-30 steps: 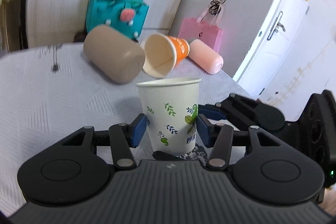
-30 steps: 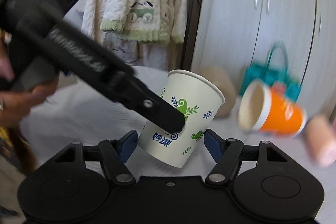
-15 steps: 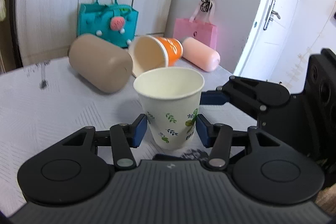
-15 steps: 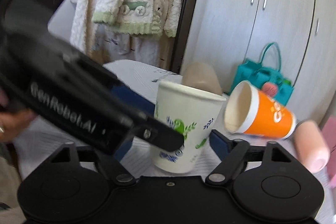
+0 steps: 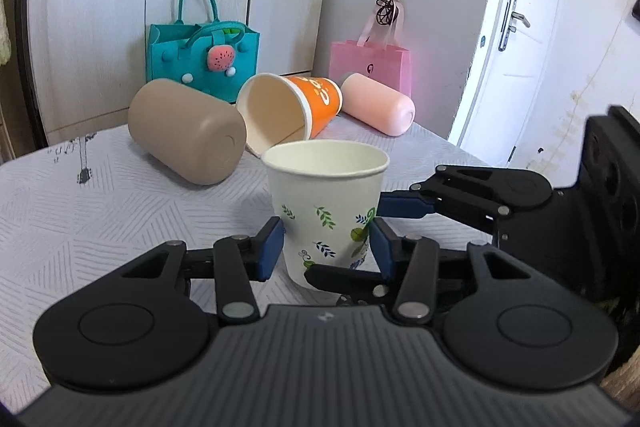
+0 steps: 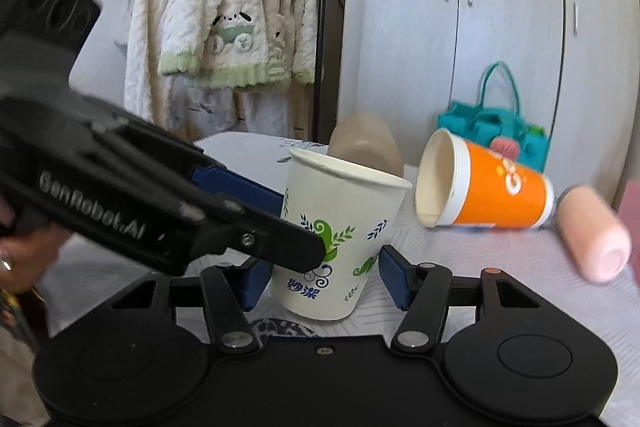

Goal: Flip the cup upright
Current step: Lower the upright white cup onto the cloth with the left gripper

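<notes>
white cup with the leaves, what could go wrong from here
The white cup stands upright on the table between the pads of both the left gripper and the right gripper. A pad could catch its wall on the way out and tip the light cup. The orange cup lies on its side close behind it; a nudge might roll it into the white cup.

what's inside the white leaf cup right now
Only bare pale inner wall shows inside the white leaf cup, below its rim; nothing visible. Its bottom is hidden by the near wall.
</notes>
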Demonstrator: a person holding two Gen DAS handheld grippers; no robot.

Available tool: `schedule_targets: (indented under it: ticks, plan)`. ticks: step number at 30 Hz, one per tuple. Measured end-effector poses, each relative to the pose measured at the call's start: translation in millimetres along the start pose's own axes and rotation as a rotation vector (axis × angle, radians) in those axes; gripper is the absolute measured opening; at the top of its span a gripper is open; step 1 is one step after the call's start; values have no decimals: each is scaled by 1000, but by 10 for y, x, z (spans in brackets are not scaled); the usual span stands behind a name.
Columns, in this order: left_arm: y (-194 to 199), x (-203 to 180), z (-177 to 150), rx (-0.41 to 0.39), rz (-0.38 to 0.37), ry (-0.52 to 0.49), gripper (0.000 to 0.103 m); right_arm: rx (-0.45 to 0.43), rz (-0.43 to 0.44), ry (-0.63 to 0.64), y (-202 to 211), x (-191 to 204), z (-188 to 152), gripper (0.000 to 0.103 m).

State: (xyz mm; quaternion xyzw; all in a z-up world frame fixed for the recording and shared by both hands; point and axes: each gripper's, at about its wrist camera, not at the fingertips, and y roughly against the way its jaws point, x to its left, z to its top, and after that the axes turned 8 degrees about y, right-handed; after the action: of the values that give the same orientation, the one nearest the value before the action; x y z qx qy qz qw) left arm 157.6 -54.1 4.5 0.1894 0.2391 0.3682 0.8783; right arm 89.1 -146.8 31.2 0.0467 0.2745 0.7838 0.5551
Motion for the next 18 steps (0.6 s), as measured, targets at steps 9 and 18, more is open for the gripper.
schedule_targets:
  ticks: [9, 18]
  plan:
    - [-27, 32, -37, 27, -2, 55, 48, 3, -91, 102, -7, 174, -12, 66]
    - [102, 72, -90, 19, 49, 138, 58, -1, -25, 41, 129, 164, -18, 87]
